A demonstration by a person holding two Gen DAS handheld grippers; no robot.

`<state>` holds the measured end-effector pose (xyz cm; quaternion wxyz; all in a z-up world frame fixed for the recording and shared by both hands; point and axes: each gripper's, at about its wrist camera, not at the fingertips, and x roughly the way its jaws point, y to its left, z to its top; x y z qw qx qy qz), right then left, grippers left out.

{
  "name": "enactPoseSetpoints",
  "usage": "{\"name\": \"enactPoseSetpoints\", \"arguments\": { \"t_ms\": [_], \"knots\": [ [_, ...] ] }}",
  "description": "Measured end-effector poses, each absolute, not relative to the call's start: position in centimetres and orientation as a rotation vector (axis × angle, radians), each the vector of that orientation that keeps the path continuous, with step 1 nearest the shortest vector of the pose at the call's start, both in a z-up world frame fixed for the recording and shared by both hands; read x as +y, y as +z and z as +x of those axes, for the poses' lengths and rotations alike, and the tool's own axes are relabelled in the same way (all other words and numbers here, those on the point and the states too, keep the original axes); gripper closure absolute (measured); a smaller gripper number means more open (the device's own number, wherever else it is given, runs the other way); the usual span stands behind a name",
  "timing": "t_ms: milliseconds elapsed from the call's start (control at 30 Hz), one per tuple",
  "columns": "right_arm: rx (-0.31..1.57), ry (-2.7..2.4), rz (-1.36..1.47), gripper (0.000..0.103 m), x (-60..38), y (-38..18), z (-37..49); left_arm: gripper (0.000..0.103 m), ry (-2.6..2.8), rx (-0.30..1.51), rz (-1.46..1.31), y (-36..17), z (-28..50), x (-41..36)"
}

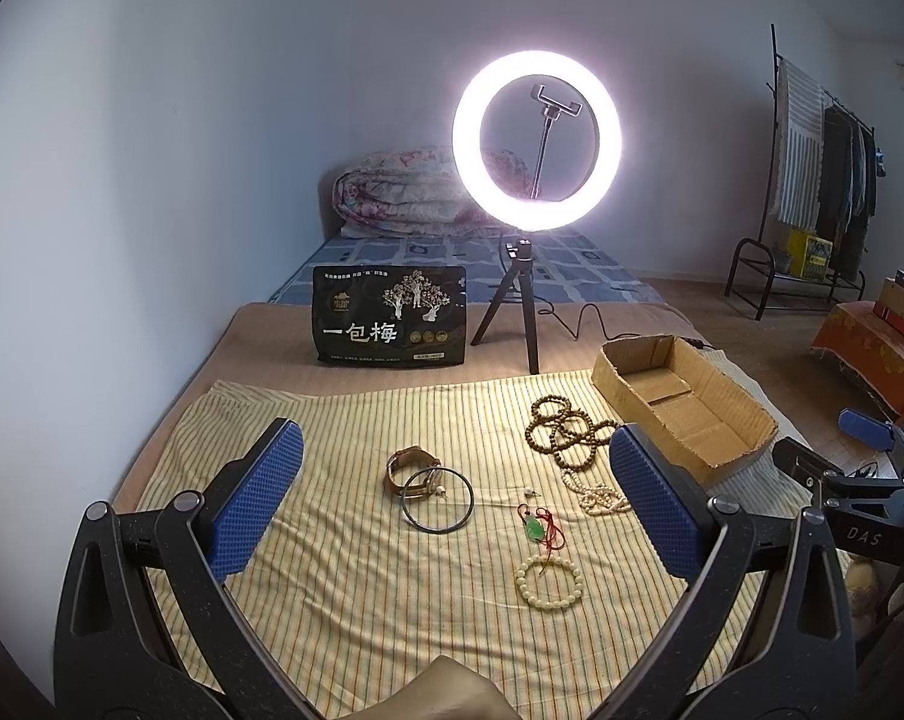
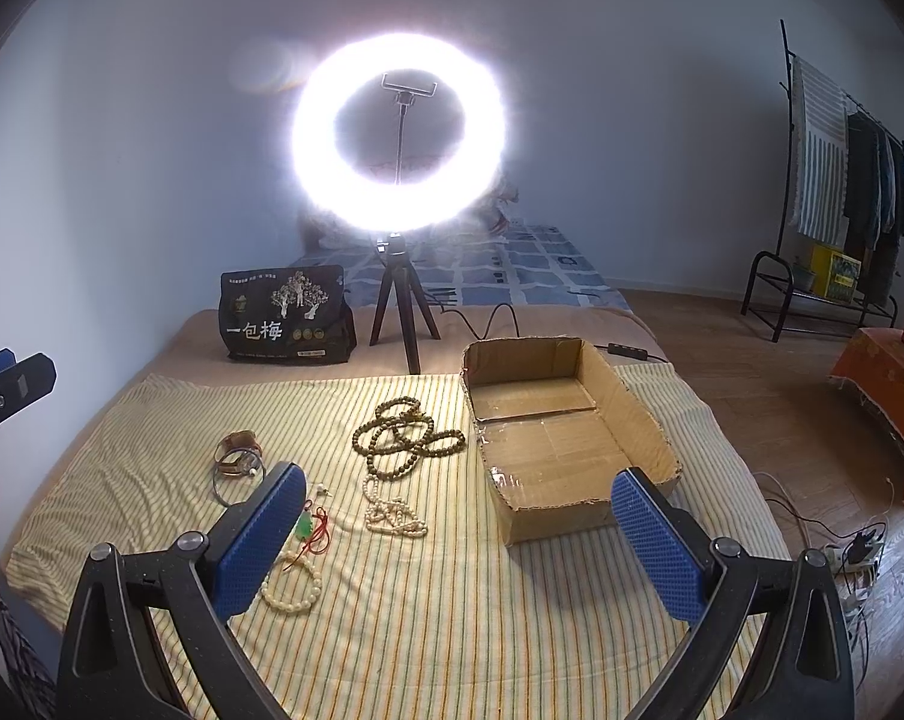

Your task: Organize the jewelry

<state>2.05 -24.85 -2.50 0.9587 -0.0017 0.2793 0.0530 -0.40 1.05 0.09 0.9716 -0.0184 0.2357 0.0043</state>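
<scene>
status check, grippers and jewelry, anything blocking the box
Left gripper open, empty. Right gripper open, empty. Jewelry, including the wooden bead strand, all on the striped cloth; cardboard box holds none. Path to box clear.

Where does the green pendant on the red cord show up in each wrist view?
Left wrist: green pendant lies lower centre, between the open fingers, just above the pale bead bracelet.
Right wrist: green pendant lies lower left, right beside the left finger's blue pad.
Shared landmark: the cardboard box.
</scene>
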Motion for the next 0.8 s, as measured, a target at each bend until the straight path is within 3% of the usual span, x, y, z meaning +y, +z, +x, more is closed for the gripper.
{"name": "enactPoseSetpoints", "arguments": {
  "t_ms": [800],
  "knots": [
    [0.657, 0.222, -0.047, 0.001, -22.2, -4.9, 4.3, 0.0, 0.05, 0.552, -0.067, -2.1, 2.5, 4.5]
  ]
}}
